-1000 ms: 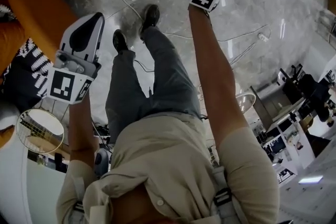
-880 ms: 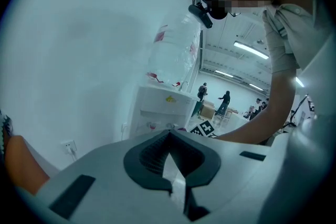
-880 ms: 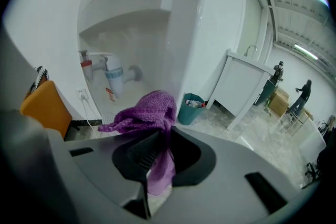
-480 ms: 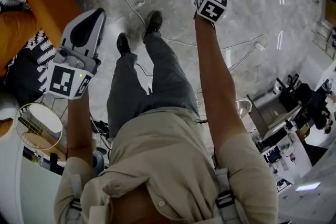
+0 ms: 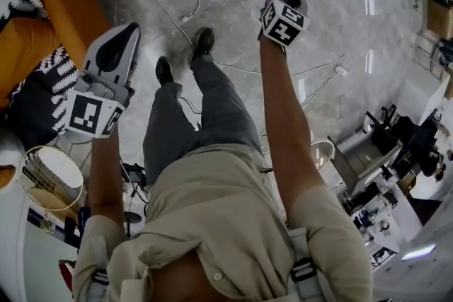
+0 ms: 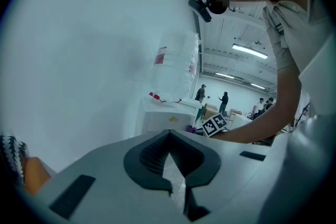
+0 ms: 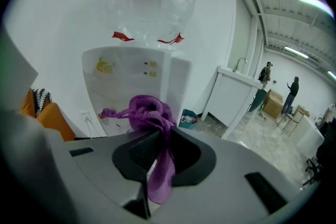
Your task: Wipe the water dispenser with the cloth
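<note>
Right gripper [image 7: 156, 138] clamped on the purple cloth [image 7: 150, 114], pushed closer to the water dispenser [image 7: 127, 81] than a moment ago, cloth bunched before its front panel, left gripper [image 6: 169, 137] closed, empty, still held aside.

a patterned cushion [image 5: 35, 92] leans on an orange sofa [image 5: 67, 0]; white cables [image 5: 185, 15] cross the marble floor [image 5: 354, 32].

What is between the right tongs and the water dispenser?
Only the cloth clamped in the right tongs; beyond it the stretch to the dispenser is bare, per the right gripper view.
</note>
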Tool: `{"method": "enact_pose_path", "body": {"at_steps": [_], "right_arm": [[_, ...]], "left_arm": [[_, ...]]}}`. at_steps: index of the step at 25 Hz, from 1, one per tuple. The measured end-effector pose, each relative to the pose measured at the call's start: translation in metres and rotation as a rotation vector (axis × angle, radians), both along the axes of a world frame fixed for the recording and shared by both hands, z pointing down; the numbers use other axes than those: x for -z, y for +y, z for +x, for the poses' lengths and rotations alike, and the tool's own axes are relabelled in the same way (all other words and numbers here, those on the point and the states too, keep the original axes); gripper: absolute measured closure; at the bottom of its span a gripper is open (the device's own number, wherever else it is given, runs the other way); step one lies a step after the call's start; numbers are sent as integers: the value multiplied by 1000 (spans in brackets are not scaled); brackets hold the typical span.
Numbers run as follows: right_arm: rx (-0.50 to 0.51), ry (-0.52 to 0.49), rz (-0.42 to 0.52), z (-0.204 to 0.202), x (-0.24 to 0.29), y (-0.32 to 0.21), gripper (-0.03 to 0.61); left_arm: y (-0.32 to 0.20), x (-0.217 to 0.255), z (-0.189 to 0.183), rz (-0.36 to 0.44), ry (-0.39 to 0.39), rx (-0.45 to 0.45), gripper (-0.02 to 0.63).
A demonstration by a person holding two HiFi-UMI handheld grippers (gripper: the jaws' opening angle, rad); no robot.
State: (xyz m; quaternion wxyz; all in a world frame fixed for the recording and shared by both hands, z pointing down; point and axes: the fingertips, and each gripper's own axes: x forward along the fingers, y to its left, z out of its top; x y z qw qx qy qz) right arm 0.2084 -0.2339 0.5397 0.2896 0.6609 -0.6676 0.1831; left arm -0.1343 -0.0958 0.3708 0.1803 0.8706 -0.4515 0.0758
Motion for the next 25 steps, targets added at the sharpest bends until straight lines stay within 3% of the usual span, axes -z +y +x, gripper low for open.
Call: {"method": "enact_pose_path", "body": {"at_steps": [9, 11, 14, 18, 25], "right_arm": [[59, -22, 30, -24, 48, 0, 515], [80, -40, 31, -40, 54, -6, 515], [105, -51, 38, -70, 57, -19, 515], [105, -89, 17, -95, 57, -35, 515], [140, -159, -69, -132, 63, -46, 515]], "left_arm": [[15, 30, -14, 20, -25, 22, 598], [21, 26, -29, -9, -65, 23, 598], [13, 28, -57, 4, -57, 59, 598], [10, 27, -88, -36, -78, 97, 598], [17, 65, -119, 57, -98, 134, 598]]}}
